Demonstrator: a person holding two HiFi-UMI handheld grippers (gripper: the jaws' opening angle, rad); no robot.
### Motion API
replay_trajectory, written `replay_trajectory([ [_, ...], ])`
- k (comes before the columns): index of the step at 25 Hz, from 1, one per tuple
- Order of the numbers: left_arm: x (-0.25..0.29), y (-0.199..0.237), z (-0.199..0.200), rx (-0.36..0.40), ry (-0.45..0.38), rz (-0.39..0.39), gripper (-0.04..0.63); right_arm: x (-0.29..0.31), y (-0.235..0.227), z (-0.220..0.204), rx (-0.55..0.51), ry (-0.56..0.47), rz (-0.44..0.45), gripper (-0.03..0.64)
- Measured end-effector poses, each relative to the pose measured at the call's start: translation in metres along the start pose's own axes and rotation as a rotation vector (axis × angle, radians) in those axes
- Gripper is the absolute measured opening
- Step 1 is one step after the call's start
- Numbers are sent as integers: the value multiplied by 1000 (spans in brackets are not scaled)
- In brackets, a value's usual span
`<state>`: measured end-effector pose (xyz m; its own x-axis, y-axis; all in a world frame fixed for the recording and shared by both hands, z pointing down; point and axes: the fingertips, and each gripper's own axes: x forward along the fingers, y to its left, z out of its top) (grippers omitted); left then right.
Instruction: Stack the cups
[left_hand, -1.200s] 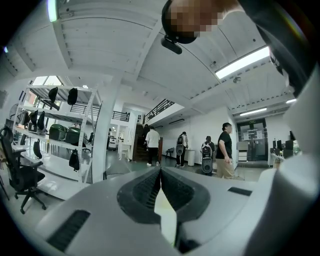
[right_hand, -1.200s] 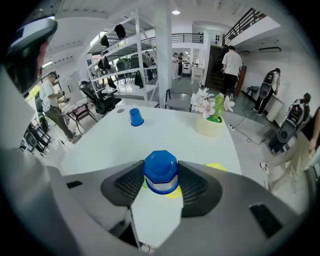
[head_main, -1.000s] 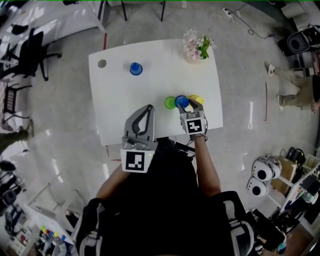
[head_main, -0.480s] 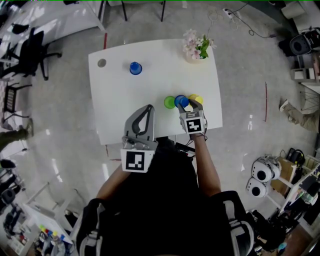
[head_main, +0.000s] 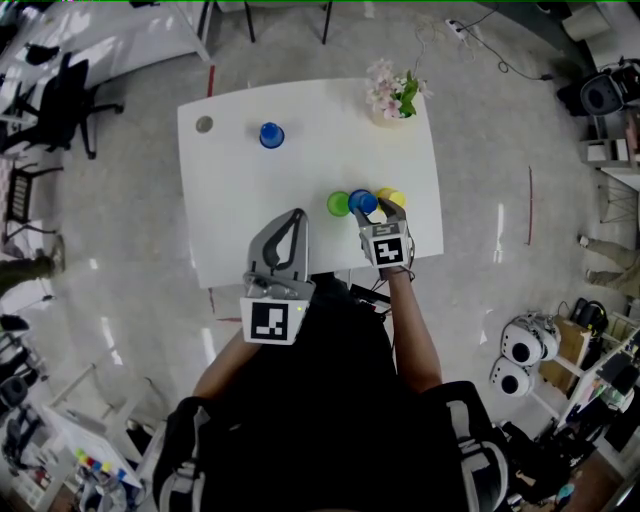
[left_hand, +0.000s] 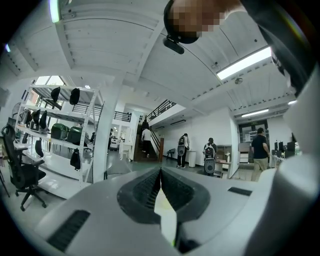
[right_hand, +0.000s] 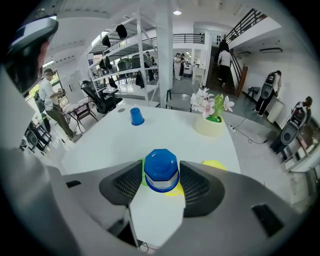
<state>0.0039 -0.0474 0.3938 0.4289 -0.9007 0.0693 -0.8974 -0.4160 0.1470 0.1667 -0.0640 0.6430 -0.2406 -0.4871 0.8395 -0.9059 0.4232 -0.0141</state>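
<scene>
Cups sit on a white desk. One blue cup stands upside down near the front edge, between the jaws of the right gripper. Those jaws have just been opening; they now stand apart, with the pads just beside the cup's sides rather than pressing on it. This gripper slants down toward the desk from the person's side.

A green cup is just left of that blue one and a yellow cup is just right of it, so the three form a tight row. In the right gripper view, yellow also shows at the blue cup's base, though I cannot tell whether it rests on something yellow or only stands in front of it.

A second blue cup, also upside down, stands well apart toward the far left of the desk. A pot of flowers is at the far right corner.

The left gripper is held level off the desk's near edge, its jaws together with nothing between them.
</scene>
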Motion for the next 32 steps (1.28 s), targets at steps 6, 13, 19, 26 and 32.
replay_trajectory([
  [6, -2, -1, 0, 0, 0, -2, 21, -6, -1, 5, -1, -26, -14, 259],
  [13, -11, 0, 5, 3, -18, 4, 21, -25, -1, 15, -5, -70, -39, 261],
  [19, -16, 6, 9, 3, -32, 19, 21, -33, 0, 24, -17, -97, -51, 262],
  [26, -25, 21, 15, -4, -39, 48, 21, -47, 10, 49, -42, -156, -53, 262],
  [32, -29, 39, 20, -2, -57, 76, 21, -59, 32, 90, -58, -274, -32, 259],
])
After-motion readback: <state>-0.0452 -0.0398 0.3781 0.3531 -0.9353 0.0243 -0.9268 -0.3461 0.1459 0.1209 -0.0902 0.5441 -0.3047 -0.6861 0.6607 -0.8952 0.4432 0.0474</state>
